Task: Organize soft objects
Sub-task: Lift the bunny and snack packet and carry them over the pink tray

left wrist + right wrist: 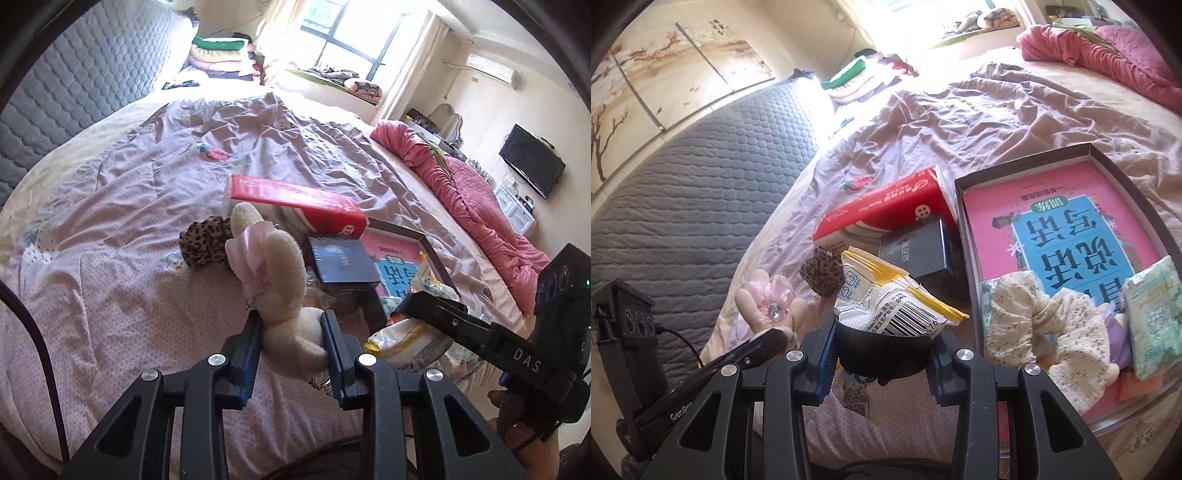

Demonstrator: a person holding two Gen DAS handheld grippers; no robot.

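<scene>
A: On the bed (129,295), what covers it?

B: A mauve quilt (258,140), creased, with a small strawberry patch (213,153) at about 11 o'clock from the centre in the left wrist view. A grey quilted headboard (85,74) runs along the 10 o'clock side, a window (347,33) sits at 12, folded bedding (221,55) is stacked beside it, and a rose blanket (480,206) lies bunched at 3 o'clock. A TV (532,160) hangs on the far wall.

A: And the grippers?

B: The left gripper (293,341) pinches a cream plush toy (280,269) with a pink bow, held above the quilt. The right gripper (882,354) is clamped on a black cup (882,349) stuffed with a white-and-yellow packet (890,295).

A: What lies past the toy?

B: A leopard-print scrunchie (205,242) on the quilt at 9 o'clock of it, a red box (295,203) at 12, and a dark box (341,262) at 2.

A: What does only the right wrist view give?

B: The open tray (1034,157) in full at 3 o'clock: a pink book (1063,229), a floral scrunchie (1045,325) and a green packet (1154,321) inside it. Also blossom paintings (665,74) above the headboard, and a gem on the toy's bow. The TV shows only in the left wrist view.
</scene>
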